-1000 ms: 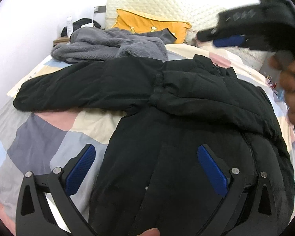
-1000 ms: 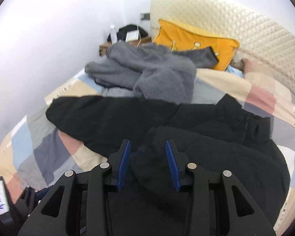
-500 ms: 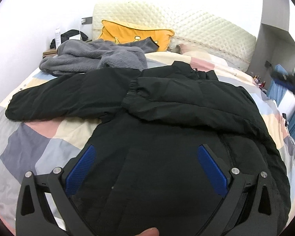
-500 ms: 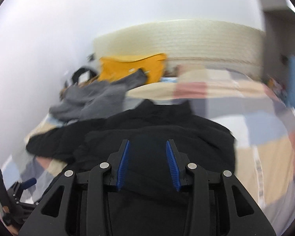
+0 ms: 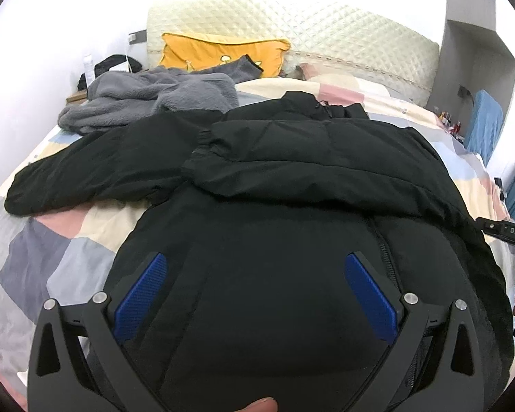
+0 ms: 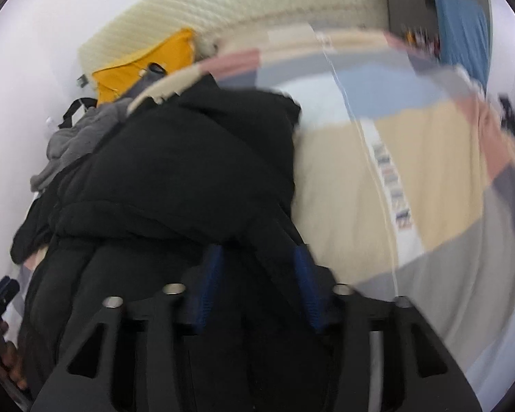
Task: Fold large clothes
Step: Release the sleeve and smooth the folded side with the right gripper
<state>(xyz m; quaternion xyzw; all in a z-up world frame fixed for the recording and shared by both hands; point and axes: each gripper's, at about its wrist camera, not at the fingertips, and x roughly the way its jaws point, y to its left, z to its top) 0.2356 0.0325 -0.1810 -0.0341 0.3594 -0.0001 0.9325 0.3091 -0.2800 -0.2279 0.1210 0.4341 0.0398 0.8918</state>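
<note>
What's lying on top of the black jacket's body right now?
One sleeve is folded across the black jacket; its other sleeve lies out on the patchwork quilt. What the jacket covers is hidden.

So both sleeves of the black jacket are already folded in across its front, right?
Not both. In the left wrist view only one sleeve of the black jacket lies folded across its front; the other sleeve stretches out sideways on the patchwork bedspread.

On the one bed lie one black jacket, one grey fleece garment and one yellow pillow.
</note>
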